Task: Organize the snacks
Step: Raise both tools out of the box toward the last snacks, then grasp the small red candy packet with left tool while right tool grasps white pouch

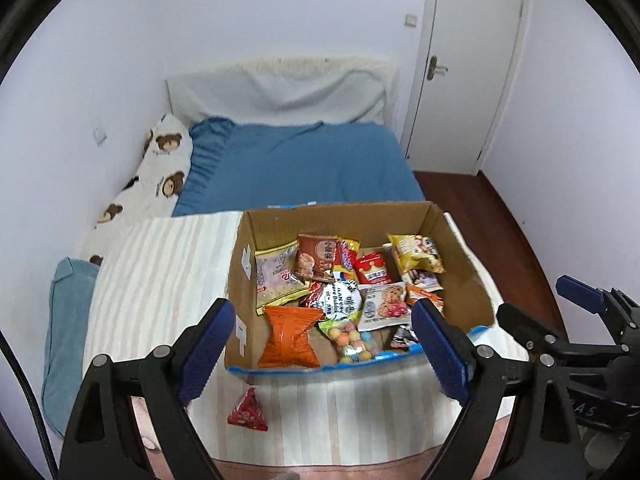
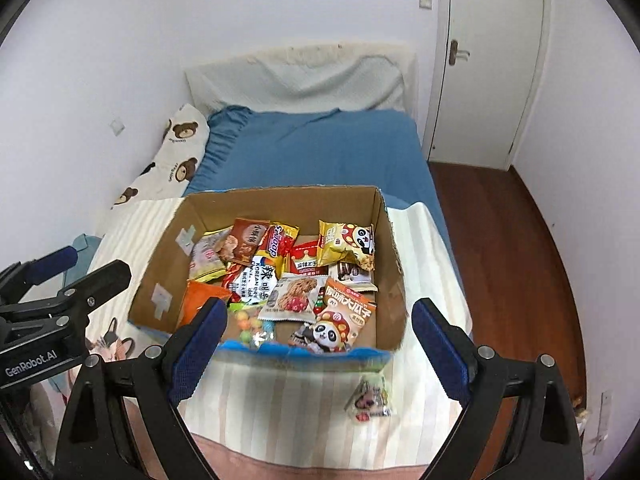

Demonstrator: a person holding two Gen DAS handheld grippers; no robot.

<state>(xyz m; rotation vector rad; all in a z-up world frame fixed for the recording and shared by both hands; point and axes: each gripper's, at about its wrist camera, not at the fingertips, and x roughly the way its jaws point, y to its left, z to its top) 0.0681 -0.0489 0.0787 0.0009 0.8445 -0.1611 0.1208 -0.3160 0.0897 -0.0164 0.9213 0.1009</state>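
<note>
Fingers [image 2: 200, 336] hide orange packet [image 2: 198, 300]; small packet [image 2: 370, 398] blurred.

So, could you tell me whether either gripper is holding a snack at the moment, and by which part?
Nothing is held. The left gripper and the right gripper both stand open and empty above the cardboard box.

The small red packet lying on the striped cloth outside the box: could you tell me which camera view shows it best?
The left wrist view: the small red packet lies in plain sight on the striped cloth, just before the cardboard box. The right wrist view does not show it.
</note>
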